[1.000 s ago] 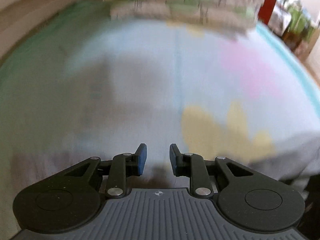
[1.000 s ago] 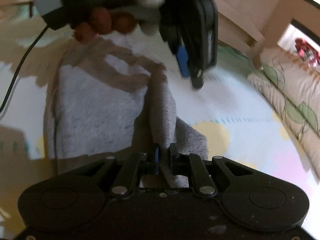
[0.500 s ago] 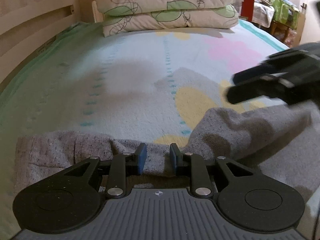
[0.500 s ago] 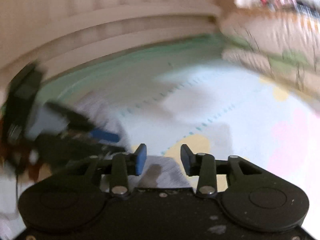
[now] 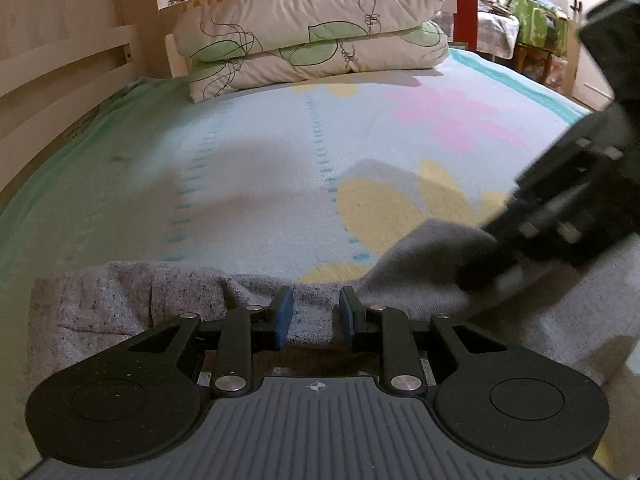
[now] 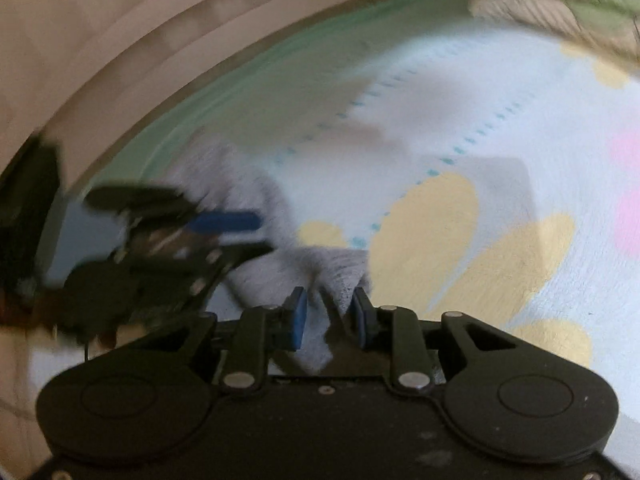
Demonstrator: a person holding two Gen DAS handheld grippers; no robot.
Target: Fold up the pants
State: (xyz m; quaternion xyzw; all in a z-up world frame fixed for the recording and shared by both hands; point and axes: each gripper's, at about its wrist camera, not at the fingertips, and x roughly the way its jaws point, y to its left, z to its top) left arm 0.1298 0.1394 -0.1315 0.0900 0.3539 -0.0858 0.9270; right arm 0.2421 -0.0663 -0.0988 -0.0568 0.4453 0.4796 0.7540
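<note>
Grey speckled pants (image 5: pixel 120 300) lie across the near end of the bed. My left gripper (image 5: pixel 316 312) is open, its blue pads just above the pants' far edge. My right gripper (image 6: pixel 330 314) is open with a raised fold of the grey pants (image 6: pixel 344 272) standing between its jaws, not pinched. In the left wrist view the right gripper (image 5: pixel 560 216) sits at the right, low on the cloth. In the right wrist view the left gripper (image 6: pixel 228 236) shows blurred at the left.
The bed sheet (image 5: pixel 280 160) is pale blue with yellow and pink flowers. Two stacked pillows (image 5: pixel 312 36) lie at the head. A wooden bed rail (image 5: pixel 60 80) runs along the left. Cluttered furniture (image 5: pixel 532 28) stands at the far right.
My right gripper let go of the pants, opened, and now has narrowed around a fold. My left gripper came down to the pants' edge and stayed open.
</note>
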